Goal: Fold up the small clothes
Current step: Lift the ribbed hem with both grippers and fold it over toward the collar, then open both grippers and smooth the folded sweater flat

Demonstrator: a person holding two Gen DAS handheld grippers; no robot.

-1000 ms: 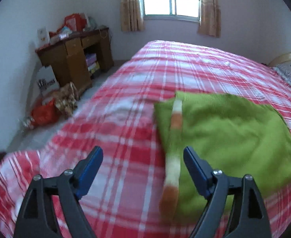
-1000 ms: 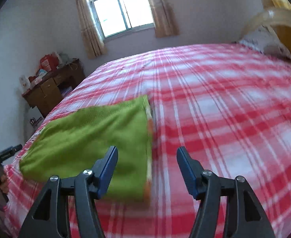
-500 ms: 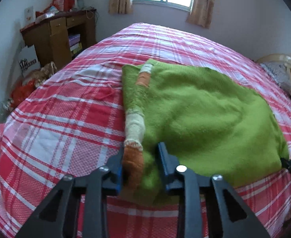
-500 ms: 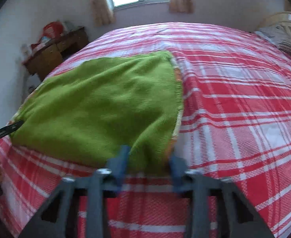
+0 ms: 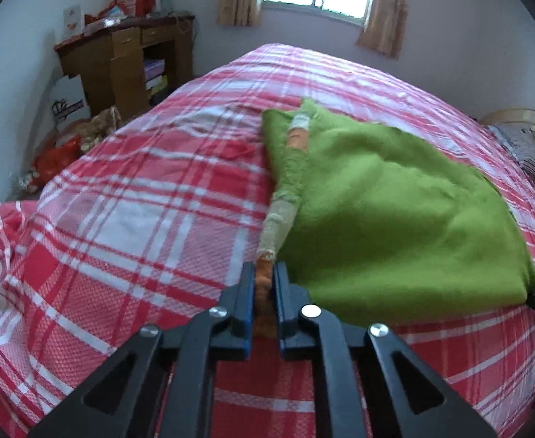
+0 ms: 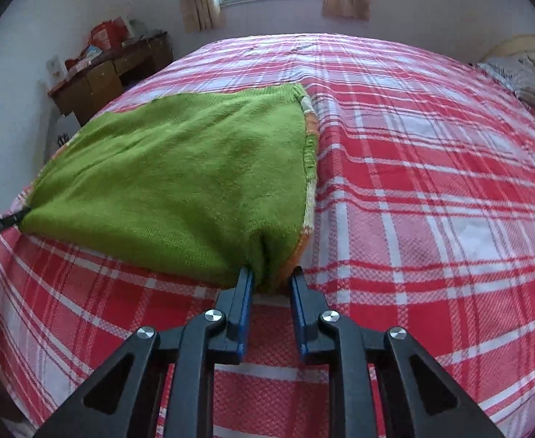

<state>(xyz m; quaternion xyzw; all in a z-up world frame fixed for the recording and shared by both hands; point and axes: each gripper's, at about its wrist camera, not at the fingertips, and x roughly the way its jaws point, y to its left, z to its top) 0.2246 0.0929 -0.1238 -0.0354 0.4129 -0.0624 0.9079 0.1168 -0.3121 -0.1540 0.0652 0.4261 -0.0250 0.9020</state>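
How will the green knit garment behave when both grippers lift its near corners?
Likely floppy: the green knit garment already bunches and tents at the closing right gripper and left gripper. The middle will probably sag between them. Its fuzzy knit should resist slipping from the pads; it looks light, though that's uncertain.

Both grippers down onto sweater corners, jaws closing

Left gripper [image 5: 264, 273], wide open above the bed a second ago, now pinches the orange-striped edge of the green sweater [image 5: 395, 211]. Right gripper [image 6: 271, 278] likewise dropped from open to closing on the opposite near corner, fabric bunched between its pads. Sweater edges now lifted and drawn taut.
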